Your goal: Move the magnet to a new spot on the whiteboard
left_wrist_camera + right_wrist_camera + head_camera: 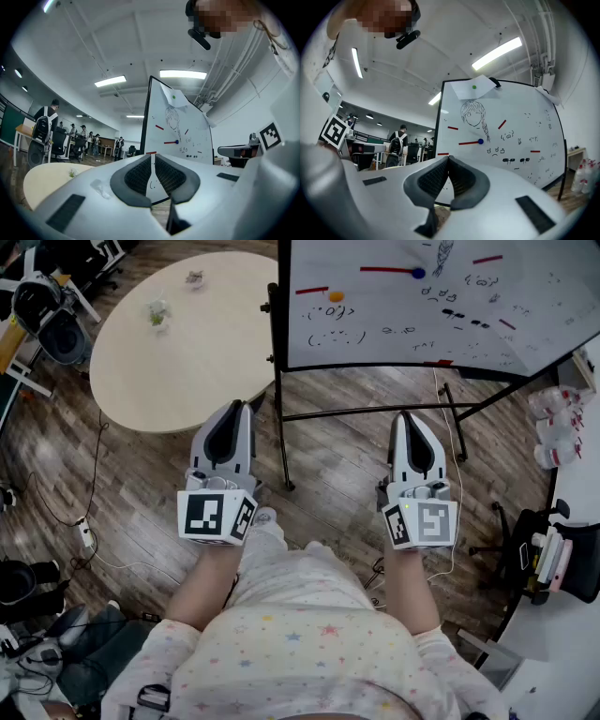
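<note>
The whiteboard (441, 306) stands ahead on a black frame, covered with small drawings and red strips. A round blue magnet (418, 273) sits at the end of a long red strip, and an orange one (336, 296) lies further left. The blue magnet (480, 141) also shows in the right gripper view, below a green magnet (474, 86) pinning a paper at the top edge. My left gripper (246, 409) and right gripper (409, 416) hover over the floor, well short of the board. Both are shut with nothing between the pads. The left gripper (152, 157) points at the board's left edge.
A round beige table (187, 343) with small plants stands left of the board. The stand's black legs (375, 413) spread across the wood floor in front of me. Bottles (558, 427) and a desk are at the right, a chair (56, 320) at the far left. People (44, 126) stand in the background.
</note>
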`<state>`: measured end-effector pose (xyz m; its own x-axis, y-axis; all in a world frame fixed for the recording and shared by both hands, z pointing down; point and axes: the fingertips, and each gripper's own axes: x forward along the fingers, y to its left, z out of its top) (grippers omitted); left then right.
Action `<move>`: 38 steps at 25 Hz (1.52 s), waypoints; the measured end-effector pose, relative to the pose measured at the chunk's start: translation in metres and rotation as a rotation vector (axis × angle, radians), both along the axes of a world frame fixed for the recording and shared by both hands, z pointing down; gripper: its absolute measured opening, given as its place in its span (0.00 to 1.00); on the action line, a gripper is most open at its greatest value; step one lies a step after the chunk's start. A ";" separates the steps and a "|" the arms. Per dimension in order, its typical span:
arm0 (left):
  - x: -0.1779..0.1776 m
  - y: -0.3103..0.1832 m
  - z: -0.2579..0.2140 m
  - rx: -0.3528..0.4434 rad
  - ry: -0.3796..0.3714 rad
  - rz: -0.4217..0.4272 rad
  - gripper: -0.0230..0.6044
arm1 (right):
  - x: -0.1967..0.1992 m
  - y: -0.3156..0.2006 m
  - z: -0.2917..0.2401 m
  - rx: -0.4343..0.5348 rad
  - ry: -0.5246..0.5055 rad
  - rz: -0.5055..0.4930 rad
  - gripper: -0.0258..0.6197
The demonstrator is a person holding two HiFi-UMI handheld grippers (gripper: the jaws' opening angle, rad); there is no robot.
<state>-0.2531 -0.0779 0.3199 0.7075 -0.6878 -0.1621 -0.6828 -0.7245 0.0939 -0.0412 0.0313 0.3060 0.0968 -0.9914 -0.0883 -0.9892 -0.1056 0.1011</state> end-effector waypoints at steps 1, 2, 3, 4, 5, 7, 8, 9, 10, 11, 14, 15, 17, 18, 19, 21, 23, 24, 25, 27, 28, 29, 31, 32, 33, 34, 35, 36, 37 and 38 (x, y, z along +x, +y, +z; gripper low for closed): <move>0.000 0.004 0.000 0.002 0.001 -0.001 0.09 | -0.001 0.003 0.000 0.001 0.001 -0.005 0.04; 0.001 0.009 -0.001 0.004 0.001 -0.002 0.09 | -0.002 0.007 0.000 0.002 0.002 -0.010 0.04; 0.001 0.012 -0.001 0.005 0.001 -0.004 0.09 | -0.002 0.009 -0.001 0.003 0.004 -0.016 0.04; 0.001 0.016 -0.001 0.006 0.001 -0.007 0.09 | -0.003 0.012 -0.001 0.005 0.006 -0.023 0.04; 0.002 0.019 -0.001 0.007 0.002 -0.010 0.09 | -0.004 0.014 -0.002 0.006 0.008 -0.029 0.04; 0.004 0.024 -0.002 0.009 0.001 -0.014 0.09 | -0.003 0.019 -0.003 0.009 0.011 -0.032 0.04; 0.006 0.027 -0.002 0.010 0.000 -0.013 0.09 | -0.001 0.021 -0.003 0.011 0.009 -0.030 0.04; 0.008 0.029 -0.002 0.012 -0.002 -0.012 0.09 | 0.001 0.023 -0.003 0.015 0.003 -0.027 0.04; 0.009 0.031 -0.003 0.016 -0.004 -0.011 0.09 | 0.004 0.025 -0.004 0.021 -0.004 -0.025 0.04; 0.011 0.032 -0.004 0.020 -0.005 -0.011 0.09 | 0.005 0.027 -0.005 0.027 -0.011 -0.025 0.04; 0.012 0.036 -0.009 0.032 -0.005 -0.016 0.09 | 0.009 0.033 -0.007 0.037 -0.018 -0.022 0.04; 0.013 0.037 -0.009 0.033 -0.004 -0.018 0.09 | 0.011 0.036 -0.007 0.037 -0.020 -0.021 0.05; 0.013 0.042 -0.008 0.029 -0.002 -0.023 0.09 | 0.015 0.042 -0.005 0.031 -0.025 -0.018 0.11; 0.014 0.045 -0.007 0.025 -0.002 -0.028 0.09 | 0.017 0.046 -0.004 0.028 -0.027 -0.014 0.15; 0.015 0.048 -0.007 0.022 -0.003 -0.032 0.09 | 0.020 0.050 -0.003 0.025 -0.026 -0.008 0.18; 0.018 0.055 -0.007 0.021 -0.009 -0.040 0.09 | 0.028 0.058 -0.002 0.018 -0.028 -0.002 0.25; 0.021 0.063 -0.007 0.024 -0.026 -0.040 0.09 | 0.034 0.065 0.000 0.009 -0.037 -0.005 0.29; 0.022 0.068 -0.006 0.028 -0.038 -0.037 0.10 | 0.036 0.069 0.000 0.008 -0.041 -0.009 0.30; 0.023 0.072 -0.006 0.031 -0.049 -0.034 0.11 | 0.037 0.072 0.001 0.008 -0.042 -0.011 0.31; 0.025 0.078 -0.004 0.020 -0.056 -0.034 0.18 | 0.039 0.078 0.000 0.013 -0.041 -0.018 0.31; 0.026 0.080 -0.003 0.009 -0.053 -0.038 0.21 | 0.041 0.080 -0.001 0.017 -0.041 -0.022 0.31; 0.027 0.081 -0.003 0.001 -0.053 -0.043 0.24 | 0.042 0.081 -0.001 0.020 -0.043 -0.025 0.31; 0.030 0.082 -0.003 -0.003 -0.058 -0.056 0.28 | 0.045 0.082 -0.001 0.021 -0.051 -0.028 0.32; 0.032 0.082 -0.005 0.000 -0.058 -0.061 0.30 | 0.047 0.081 0.000 0.019 -0.055 -0.028 0.33; 0.033 0.080 -0.006 0.003 -0.057 -0.065 0.31 | 0.048 0.079 0.000 0.017 -0.057 -0.029 0.33; 0.035 0.077 -0.007 0.006 -0.054 -0.068 0.31 | 0.049 0.076 0.000 0.015 -0.059 -0.031 0.34; 0.037 0.073 -0.008 0.007 -0.050 -0.070 0.31 | 0.050 0.072 0.001 0.013 -0.059 -0.034 0.34; 0.040 0.068 -0.008 0.007 -0.046 -0.070 0.32 | 0.052 0.068 0.002 0.011 -0.060 -0.037 0.34; 0.044 0.063 -0.007 0.005 -0.042 -0.070 0.32 | 0.055 0.064 0.002 0.009 -0.061 -0.036 0.34; 0.049 0.058 -0.006 0.004 -0.037 -0.068 0.33 | 0.058 0.059 0.003 0.006 -0.060 -0.034 0.34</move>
